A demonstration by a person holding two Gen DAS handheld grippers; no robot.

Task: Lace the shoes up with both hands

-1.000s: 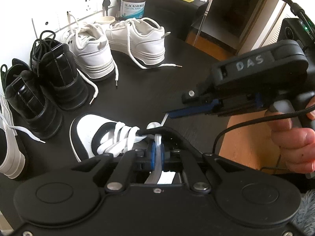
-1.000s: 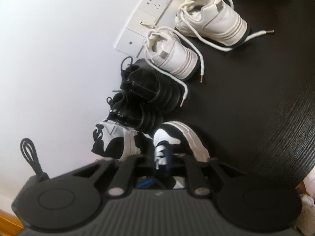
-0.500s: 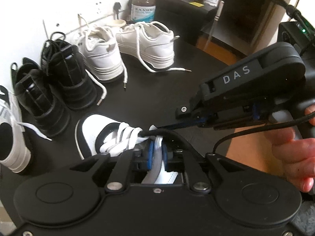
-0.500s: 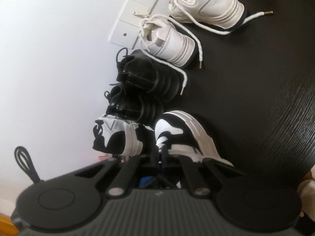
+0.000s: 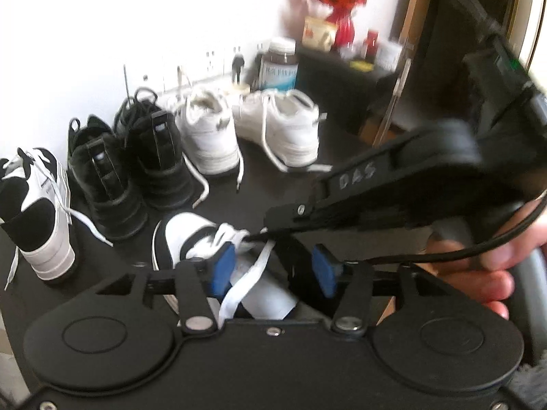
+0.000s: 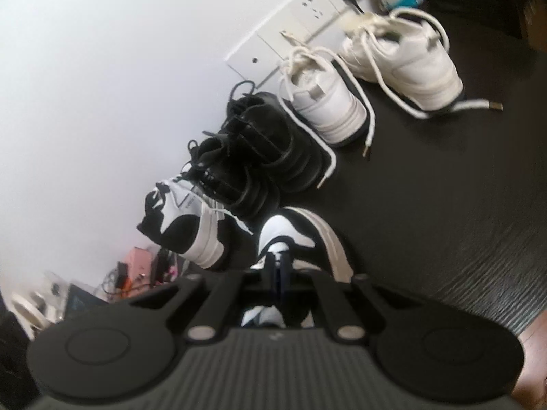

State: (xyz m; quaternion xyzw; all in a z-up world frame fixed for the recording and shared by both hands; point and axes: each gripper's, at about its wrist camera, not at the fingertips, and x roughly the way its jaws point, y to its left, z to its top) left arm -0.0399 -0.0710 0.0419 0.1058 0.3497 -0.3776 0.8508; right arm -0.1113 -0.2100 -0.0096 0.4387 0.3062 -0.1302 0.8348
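A black-and-white sneaker (image 5: 177, 235) (image 6: 301, 232) lies on the dark table (image 6: 444, 222), toe pointing away. My left gripper (image 5: 273, 263) hovers over its tongue; its jaws are opening, and the blue pads (image 5: 222, 268) stand well apart. The white lace (image 5: 246, 283) hangs loose between them, pressed by neither pad. My right gripper (image 5: 263, 234) (image 6: 277, 263), held in a hand (image 5: 495, 266), reaches in from the right. It is shut, its tip pinching the lace at the top of the lacing.
The matching sneaker (image 5: 34, 212) stands at the left. Beside it a pair of black shoes (image 5: 136, 164) and a pair of white shoes (image 5: 239, 130) with trailing laces line the wall. A supplement bottle (image 5: 280, 65) and wall sockets (image 6: 307, 10) lie behind them.
My left jaws, earlier shut on the lace, have spread apart and let it go. My right jaws have closed at the lace. Both views have tilted up and swung a little.
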